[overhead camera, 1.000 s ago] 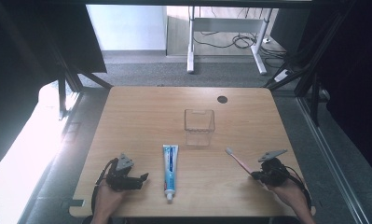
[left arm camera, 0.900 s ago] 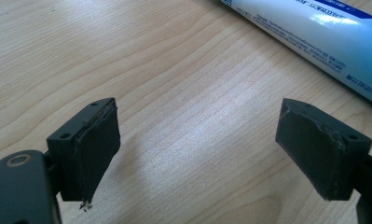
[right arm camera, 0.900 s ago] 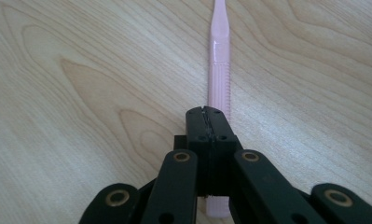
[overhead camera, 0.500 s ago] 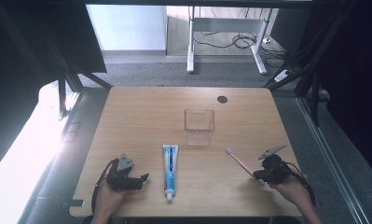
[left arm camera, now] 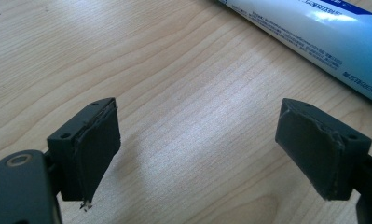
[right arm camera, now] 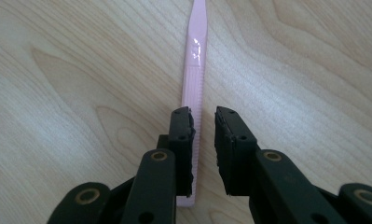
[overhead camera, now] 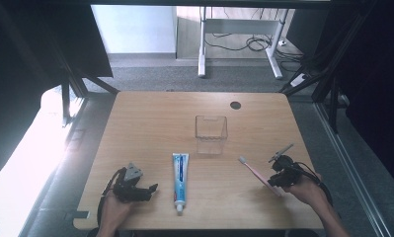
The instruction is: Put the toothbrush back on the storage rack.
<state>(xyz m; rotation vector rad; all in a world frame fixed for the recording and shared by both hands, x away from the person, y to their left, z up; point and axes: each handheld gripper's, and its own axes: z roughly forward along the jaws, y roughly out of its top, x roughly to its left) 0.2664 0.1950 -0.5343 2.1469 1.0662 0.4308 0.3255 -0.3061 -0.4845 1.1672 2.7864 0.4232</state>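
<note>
Pale wooden table [overhead camera: 150,133], clear plastic square cup [overhead camera: 211,133] mid-table. Pink plastic toothbrush [right arm camera: 194,88] lies flat below the right gripper [right arm camera: 203,122], whose jaws have just been opening to a narrow gap, nothing pinched. Descending off-centre could skid it away.

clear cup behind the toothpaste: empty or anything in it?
Empty, as far as the high view shows. The clear cup stands upright, open top up, and the table's wood grain shows through its walls; nothing is visible inside.
</note>
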